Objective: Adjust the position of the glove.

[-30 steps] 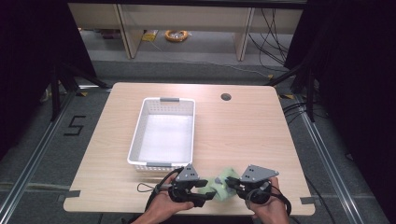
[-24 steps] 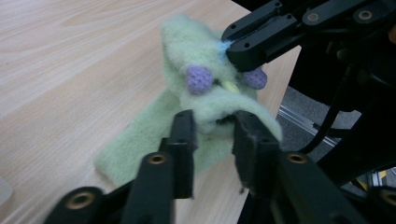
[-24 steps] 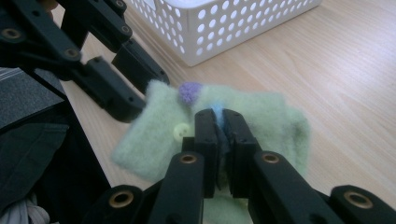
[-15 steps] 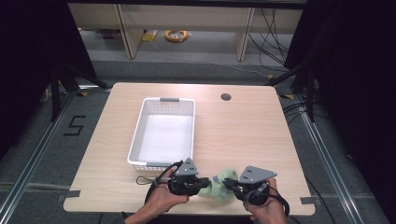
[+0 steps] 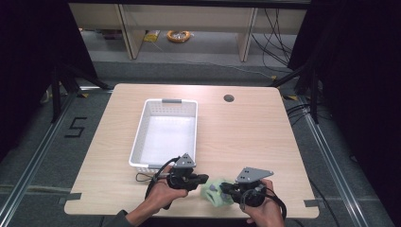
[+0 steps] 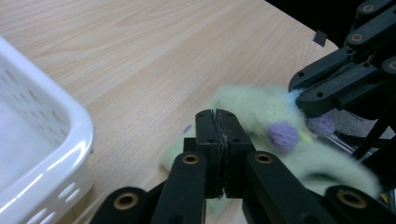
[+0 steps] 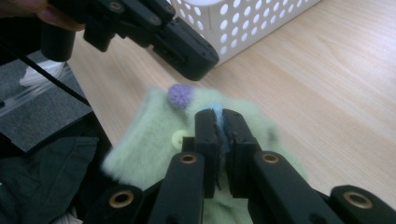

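— Dark curtains all round, a pale wooden table (image 5: 246, 137) in the middle. Where's the work?

— Hard against the near edge. A fuzzy green sock (image 5: 215, 191) sits between the two hands, just off the white basket's (image 5: 163, 101) front corner.

— Both grippers on it?

— The right gripper (image 5: 226, 190) is clamped on a fold of the fabric. The left gripper (image 5: 204, 178) has just snapped closed; its jaws meet flush, the sock right behind them, nothing clearly pinched.

— Room to move?

— Plenty: bare board to the right and beyond, up to the cable hole (image 5: 229, 98).
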Available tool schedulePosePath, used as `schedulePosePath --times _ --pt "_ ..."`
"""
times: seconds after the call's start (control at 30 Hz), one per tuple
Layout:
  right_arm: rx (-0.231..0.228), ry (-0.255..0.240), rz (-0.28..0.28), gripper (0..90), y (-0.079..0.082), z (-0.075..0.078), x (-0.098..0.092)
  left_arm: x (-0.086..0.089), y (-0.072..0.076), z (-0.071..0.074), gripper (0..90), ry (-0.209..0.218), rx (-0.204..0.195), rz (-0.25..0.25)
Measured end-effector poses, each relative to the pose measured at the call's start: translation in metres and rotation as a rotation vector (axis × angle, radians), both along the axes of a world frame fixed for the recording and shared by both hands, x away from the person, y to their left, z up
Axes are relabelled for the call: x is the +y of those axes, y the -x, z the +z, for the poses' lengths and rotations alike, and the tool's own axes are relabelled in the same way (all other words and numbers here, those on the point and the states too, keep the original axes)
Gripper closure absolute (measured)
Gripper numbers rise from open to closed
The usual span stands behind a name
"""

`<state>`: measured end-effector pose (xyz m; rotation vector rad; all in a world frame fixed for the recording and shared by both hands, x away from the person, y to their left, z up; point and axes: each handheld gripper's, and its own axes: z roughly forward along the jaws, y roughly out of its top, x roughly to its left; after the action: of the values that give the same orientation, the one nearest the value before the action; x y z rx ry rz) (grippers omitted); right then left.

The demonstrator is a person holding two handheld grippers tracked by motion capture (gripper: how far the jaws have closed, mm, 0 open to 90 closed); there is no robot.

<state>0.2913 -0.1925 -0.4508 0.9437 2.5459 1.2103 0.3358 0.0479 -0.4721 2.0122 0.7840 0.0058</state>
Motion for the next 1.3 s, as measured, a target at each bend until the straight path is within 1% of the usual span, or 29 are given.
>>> schedulePosePath --times 0.03,0.1,0.13,0.17,0.2,0.27,0.3,0.37,0.43,0.47,0.5,0.57,0.6,0.63,0.7,0.73,0.77,0.8,0.87,0.93,0.97,1.0,1.03,1.07,1.13,1.2,1.23,1.27,1.3 --pt "0.006 -0.007 0.004 85.8 -0.002 -0.002 0.0 0.002 0.0 0.001 86.7 -0.008 -0.013 -0.004" --pt "0.01 -0.013 -0.023 85.8 -0.002 -0.002 -0.001 0.005 0.002 0.002 83.3 0.007 0.0 0.006" --pt "0.013 -0.012 -0.021 85.8 -0.002 -0.001 -0.001 0.007 0.004 0.003 81.2 0.021 0.004 0.014" --pt "0.005 -0.017 -0.044 85.8 -0.002 0.0 -0.001 0.009 0.005 0.004 77.4 0.029 0.007 0.019" --pt "0.013 -0.019 -0.042 85.8 -0.002 0.001 -0.002 0.012 0.007 0.007 75.0 0.031 0.012 0.015" --pt "-0.005 -0.022 -0.043 85.8 -0.004 0.001 -0.002 0.016 0.012 0.011 68.4 0.054 0.017 0.033" --pt "0.006 -0.02 -0.055 85.7 -0.004 0.002 -0.002 0.019 0.017 0.014 66.4 0.049 0.004 0.033" --pt "0.0 -0.023 -0.064 85.7 -0.006 0.001 -0.001 0.019 0.024 0.017 62.8 0.045 -0.006 0.035" --pt "0.011 -0.025 -0.074 85.7 -0.008 0.001 0.001 0.018 0.032 0.019 61.8 0.053 -0.02 0.009" --pt "0.019 -0.032 -0.077 85.6 -0.008 0.001 0.002 0.016 0.037 0.019 61.5 0.058 -0.012 0.016" --pt "0.01 -0.029 -0.079 85.6 -0.009 0.0 0.004 0.016 0.04 0.019 61.2 0.051 -0.019 0.0" --pt "0.011 -0.011 -0.077 85.5 -0.011 -0.002 0.007 0.014 0.041 0.017 61.4 0.062 -0.019 0.001" --pt "0.026 -0.013 -0.088 85.5 -0.012 -0.005 0.009 0.013 0.042 0.014 61.5 0.048 -0.012 -0.006" --pt "0.021 -0.008 -0.087 85.3 -0.014 -0.008 0.011 0.013 0.042 0.012 61.5 0.038 0.003 -0.003" --pt "0.054 -0.014 -0.096 85.0 -0.015 -0.014 0.015 0.013 0.04 0.006 61.3 0.024 0.011 -0.007" --pt "0.062 -0.011 -0.084 84.6 -0.017 -0.017 0.016 0.013 0.039 0.004 61.2 0.026 0.018 0.0" --pt "0.054 -0.011 -0.07 84.2 -0.019 -0.02 0.017 0.013 0.039 0.002 60.9 0.019 0.023 0.0" --pt "0.069 -0.012 -0.085 83.2 -0.019 -0.021 0.018 0.014 0.039 0.001 60.3 0.012 0.028 0.002" --pt "0.077 -0.011 -0.084 81.8 -0.019 -0.022 0.018 0.015 0.04 -0.002 59.3 0.02 0.041 0.011" --pt "0.115 -0.028 -0.083 75.4 -0.018 -0.025 0.018 0.017 0.042 -0.005 58.7 0.018 0.052 0.015" --pt "0.108 -0.042 -0.079 69.5 -0.018 -0.025 0.016 0.019 0.044 -0.007 57.6 0.006 0.058 0.017" --pt "0.109 -0.037 -0.083 67.2 -0.017 -0.023 0.015 0.018 0.045 -0.009 57.1 0.008 0.063 0.022" --pt "0.102 -0.037 -0.076 65.3 -0.016 -0.021 0.013 0.019 0.047 -0.01 56.4 -0.005 0.066 0.028" --pt "0.084 -0.062 -0.07 64.3 -0.016 -0.02 0.01 0.018 0.048 -0.013 55.5 0.001 0.079 0.028" --pt "0.064 -0.052 -0.084 61.9 -0.013 -0.012 0.002 0.018 0.051 -0.017 52.8 -0.007 0.092 0.033" --pt "0.004 -0.039 -0.057 61.6 -0.015 -0.006 -0.01 0.018 0.054 -0.019 51.0 -0.019 0.103 0.036" --pt "0.003 -0.028 -0.077 61.6 -0.013 -0.004 -0.015 0.018 0.056 -0.02 50.0 -0.024 0.107 0.036" --pt "-0.006 -0.011 -0.063 61.6 -0.014 -0.004 -0.02 0.018 0.058 -0.021 48.8 -0.021 0.11 0.042" --pt "0.005 -0.01 -0.064 61.7 -0.013 -0.006 -0.024 0.018 0.059 -0.022 47.5 -0.02 0.116 0.04"
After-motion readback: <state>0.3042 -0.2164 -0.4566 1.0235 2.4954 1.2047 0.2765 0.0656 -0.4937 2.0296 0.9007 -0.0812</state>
